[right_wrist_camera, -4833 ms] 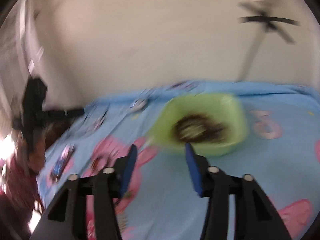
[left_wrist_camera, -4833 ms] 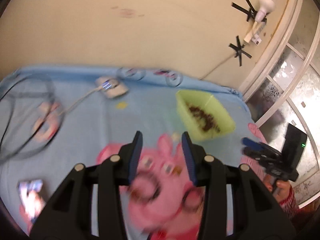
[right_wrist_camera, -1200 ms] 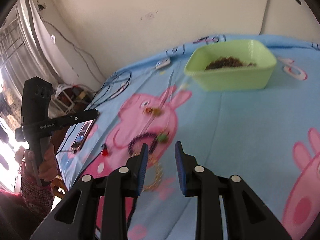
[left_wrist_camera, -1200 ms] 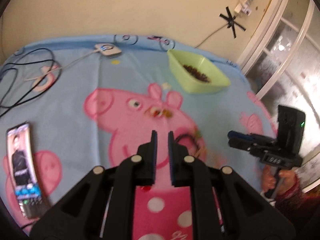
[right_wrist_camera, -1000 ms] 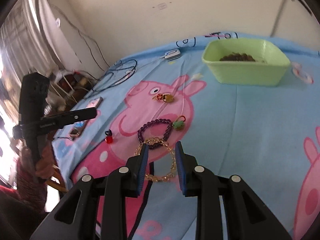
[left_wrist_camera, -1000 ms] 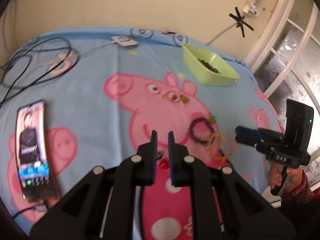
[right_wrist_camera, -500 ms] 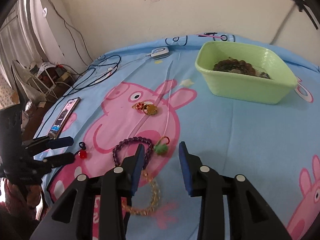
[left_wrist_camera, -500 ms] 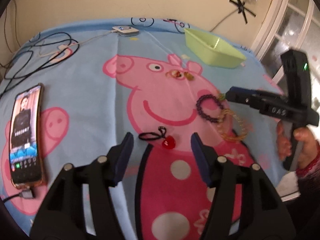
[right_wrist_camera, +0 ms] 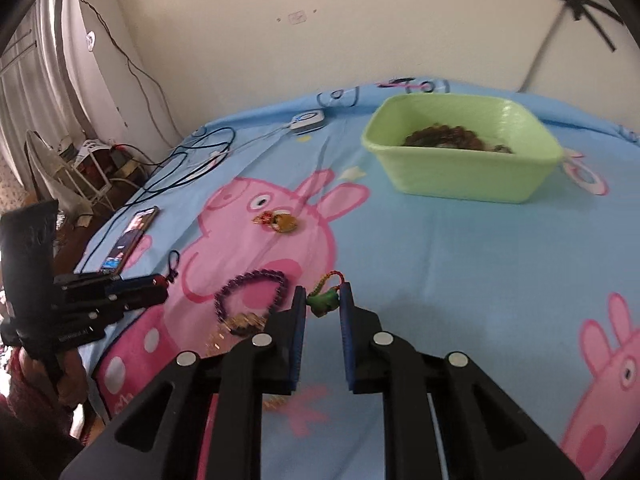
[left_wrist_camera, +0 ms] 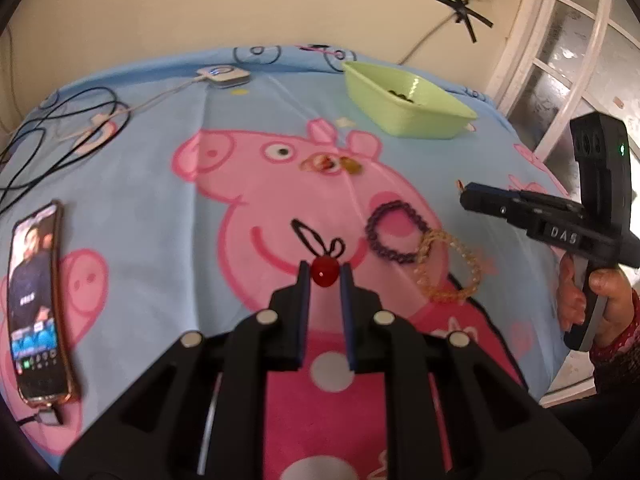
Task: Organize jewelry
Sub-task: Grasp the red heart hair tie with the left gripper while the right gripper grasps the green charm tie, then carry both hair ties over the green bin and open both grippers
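My left gripper (left_wrist_camera: pixel 324 274) stands with its two fingertips either side of a red heart charm (left_wrist_camera: pixel 324 273) on a black cord loop (left_wrist_camera: pixel 310 236); the jaws look closed onto it. My right gripper (right_wrist_camera: pixel 323 295) brackets a small green charm (right_wrist_camera: pixel 322 301) with a coloured cord, jaws close against it. A purple bead bracelet (left_wrist_camera: pixel 396 236) and a gold bead bracelet (left_wrist_camera: pixel 452 268) lie on the blanket between the two. A small red and gold piece (left_wrist_camera: pixel 332 164) lies further back. A green tub (right_wrist_camera: pixel 460 152) holding dark beads stands at the far side.
A phone (left_wrist_camera: pixel 36 300) lies at the left edge of the blue pig-print blanket (left_wrist_camera: pixel 160 208). Black cables (left_wrist_camera: pixel 48 136) and a white charger (left_wrist_camera: pixel 222 74) lie at the back left. The bed edge drops off at the right near a window frame.
Both grippers came down toward the blanket. The left jaws, wide half a second ago, have narrowed around the red heart charm. The right jaws have narrowed around the green charm.
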Demonstrator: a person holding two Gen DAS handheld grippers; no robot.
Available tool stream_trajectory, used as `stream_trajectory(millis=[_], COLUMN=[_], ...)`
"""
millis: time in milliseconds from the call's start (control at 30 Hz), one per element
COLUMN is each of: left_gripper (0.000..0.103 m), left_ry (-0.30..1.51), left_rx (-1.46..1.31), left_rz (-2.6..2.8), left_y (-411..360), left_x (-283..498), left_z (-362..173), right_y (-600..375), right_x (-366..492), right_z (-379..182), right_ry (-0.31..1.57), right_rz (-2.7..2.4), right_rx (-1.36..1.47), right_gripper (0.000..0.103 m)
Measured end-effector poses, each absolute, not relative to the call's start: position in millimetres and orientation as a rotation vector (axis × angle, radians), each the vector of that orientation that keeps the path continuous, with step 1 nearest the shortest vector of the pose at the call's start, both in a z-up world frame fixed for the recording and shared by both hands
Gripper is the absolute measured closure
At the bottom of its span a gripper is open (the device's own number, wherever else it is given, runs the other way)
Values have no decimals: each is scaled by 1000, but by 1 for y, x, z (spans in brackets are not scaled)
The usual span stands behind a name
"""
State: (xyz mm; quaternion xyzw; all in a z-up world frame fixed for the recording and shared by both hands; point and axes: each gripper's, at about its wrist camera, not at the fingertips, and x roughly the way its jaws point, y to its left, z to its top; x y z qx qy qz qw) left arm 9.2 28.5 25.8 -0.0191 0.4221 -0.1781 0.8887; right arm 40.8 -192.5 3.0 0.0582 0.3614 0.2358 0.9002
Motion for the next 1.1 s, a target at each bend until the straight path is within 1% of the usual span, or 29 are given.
stream_trajectory(millis=[200, 433, 567, 633, 833, 967, 1100], left_gripper=[89, 89, 89, 89, 89, 89, 89], left_ry=[921, 907, 919, 906, 810, 775, 728], left_rx=[-14, -29, -88, -128, -124, -65, 12], left_rz=[-330, -330, -354, -387, -449, -482, -537], left_y=[23, 26, 34, 38, 30, 2, -42], left_x=[16, 17, 20, 22, 38, 63, 97], left_z=[10, 10, 11, 20, 62, 82, 104], right_y=[-206, -214, -213, -216, -231, -252, -279], right_x=[44, 49, 46, 46, 44, 56, 72], right_z=[-13, -16, -14, -10, 21, 32, 45], right_ry=[786, 797, 794, 786, 668, 633, 593], right_rz=[457, 482, 480, 486, 452, 422, 383], right_rx=[139, 188, 185, 196, 181, 199, 223], right_gripper=[103, 103, 103, 103, 103, 103, 103])
